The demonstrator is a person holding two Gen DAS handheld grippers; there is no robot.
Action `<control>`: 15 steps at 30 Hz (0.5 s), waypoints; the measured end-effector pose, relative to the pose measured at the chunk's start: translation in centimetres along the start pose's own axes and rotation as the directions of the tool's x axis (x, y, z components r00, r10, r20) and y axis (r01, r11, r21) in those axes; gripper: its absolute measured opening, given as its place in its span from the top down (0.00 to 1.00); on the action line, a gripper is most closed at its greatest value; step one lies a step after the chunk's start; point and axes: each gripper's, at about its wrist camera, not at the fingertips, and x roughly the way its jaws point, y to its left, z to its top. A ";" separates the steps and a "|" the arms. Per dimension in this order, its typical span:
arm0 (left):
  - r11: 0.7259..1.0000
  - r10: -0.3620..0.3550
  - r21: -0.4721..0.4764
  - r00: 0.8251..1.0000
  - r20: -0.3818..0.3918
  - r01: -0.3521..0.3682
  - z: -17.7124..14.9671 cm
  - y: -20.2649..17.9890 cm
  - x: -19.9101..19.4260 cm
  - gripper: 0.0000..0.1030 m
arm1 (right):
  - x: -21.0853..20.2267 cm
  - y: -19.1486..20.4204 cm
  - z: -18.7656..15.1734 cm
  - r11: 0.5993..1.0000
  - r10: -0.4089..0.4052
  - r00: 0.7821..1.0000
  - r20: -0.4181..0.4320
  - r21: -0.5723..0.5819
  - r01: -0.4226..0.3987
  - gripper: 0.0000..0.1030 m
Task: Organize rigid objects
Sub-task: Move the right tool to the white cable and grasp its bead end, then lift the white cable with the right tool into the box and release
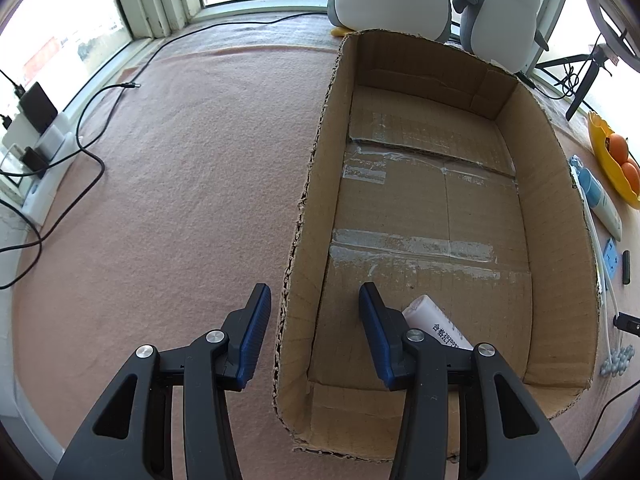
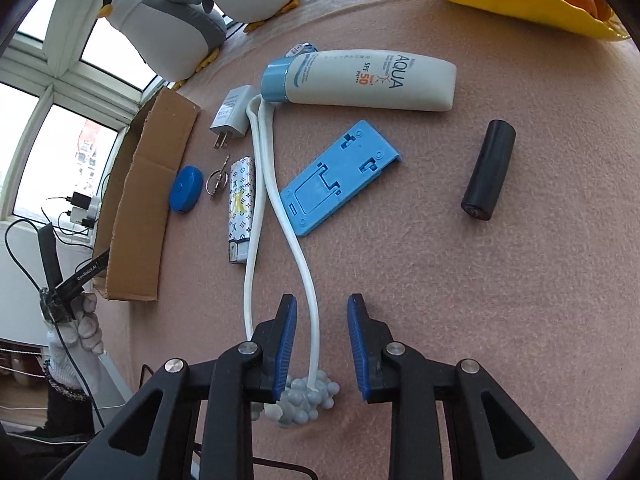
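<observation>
An open cardboard box (image 1: 560,208) lies on the pink cloth; it also shows in the right wrist view (image 2: 140,200). A white tube (image 1: 436,326) lies in its near end. My left gripper (image 1: 314,300) is open and empty over the box's left wall. My right gripper (image 2: 322,312) is open above a white looped massager (image 2: 276,184) with grey knobs (image 2: 306,398). Beyond lie a sunscreen bottle (image 2: 360,80), blue phone stand (image 2: 340,176), black cylinder (image 2: 488,170), patterned lighter (image 2: 240,208), blue round case (image 2: 185,189), key ring (image 2: 217,182) and white charger (image 2: 233,114).
Two plush penguins (image 1: 500,12) stand behind the box. A yellow tray (image 2: 520,4) with oranges sits at the far right. Black cables (image 1: 92,152) and a power strip (image 1: 44,148) run along the window side at the left.
</observation>
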 end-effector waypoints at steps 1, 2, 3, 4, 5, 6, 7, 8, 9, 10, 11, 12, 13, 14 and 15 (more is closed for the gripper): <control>1.000 0.001 0.001 1.000 0.000 -0.001 0.0 -0.1 0.0 0.56 | 0.1 0.0 0.0 1.000 0.018 1.000 -0.005 0.004 -0.018 0.80; 1.000 0.003 0.001 1.000 0.000 -0.003 0.0 -0.1 0.0 0.56 | 0.3 0.1 0.1 0.999 0.037 0.999 -0.012 0.005 -0.037 0.81; 1.000 0.003 0.000 1.000 0.000 -0.003 0.0 -0.1 0.0 0.56 | 0.6 0.2 0.0 0.999 0.053 0.998 -0.019 0.004 -0.052 0.82; 1.000 0.003 0.000 1.000 0.000 -0.003 0.0 -0.1 0.0 0.56 | 0.8 0.3 0.0 0.998 0.065 0.998 -0.027 0.003 -0.065 0.82; 1.000 0.003 0.001 1.000 0.000 -0.003 0.0 -0.1 0.0 0.56 | 1.0 0.4 -0.1 0.997 0.072 0.997 -0.031 -0.001 -0.072 0.83; 1.000 0.003 0.002 1.000 0.000 -0.003 0.0 -0.1 0.0 0.56 | 1.2 0.6 -0.2 0.997 0.080 0.996 -0.033 -0.005 -0.080 0.85; 1.000 0.004 0.002 1.000 -0.001 -0.004 0.0 -0.1 0.0 0.56 | 1.2 0.6 -0.2 0.996 0.084 0.996 -0.032 -0.005 -0.084 0.89; 1.000 0.004 0.003 1.000 -0.001 -0.004 0.0 -0.1 0.0 0.56 | 1.2 0.5 -0.3 0.995 0.097 0.995 -0.030 0.001 -0.097 0.90; 1.000 0.004 0.003 1.000 -0.001 -0.004 0.0 -0.1 0.0 0.56 | 1.2 0.5 -0.3 0.993 0.120 0.992 -0.027 0.012 -0.120 0.92; 1.000 0.004 0.002 1.000 -0.001 -0.004 0.0 -0.1 0.0 0.56 | 1.1 0.4 -0.4 0.988 0.151 0.988 -0.019 0.025 -0.151 0.93; 1.000 0.004 0.002 1.000 -0.001 -0.004 0.0 -0.1 0.0 0.56 | 1.1 0.4 -0.3 0.984 0.176 0.984 -0.008 0.036 -0.175 0.94; 1.000 0.005 0.003 1.000 0.000 -0.005 0.0 0.0 0.0 0.56 | 1.0 0.4 -0.4 0.981 0.189 0.982 0.004 0.045 -0.188 0.95; 1.000 0.007 0.004 1.000 0.000 -0.007 0.0 -0.1 0.0 0.56 | 0.8 0.4 -0.4 0.977 0.208 0.978 0.013 0.051 -0.208 0.96; 1.000 0.008 0.004 1.000 0.001 -0.008 0.0 -0.1 0.0 0.56 | 0.7 0.5 -0.4 0.972 0.229 0.973 0.019 0.055 -0.230 0.96; 1.000 0.008 0.005 1.000 0.001 -0.008 0.0 -0.1 0.0 0.56 | 0.8 0.6 -0.4 0.968 0.243 0.970 0.021 0.055 -0.244 0.96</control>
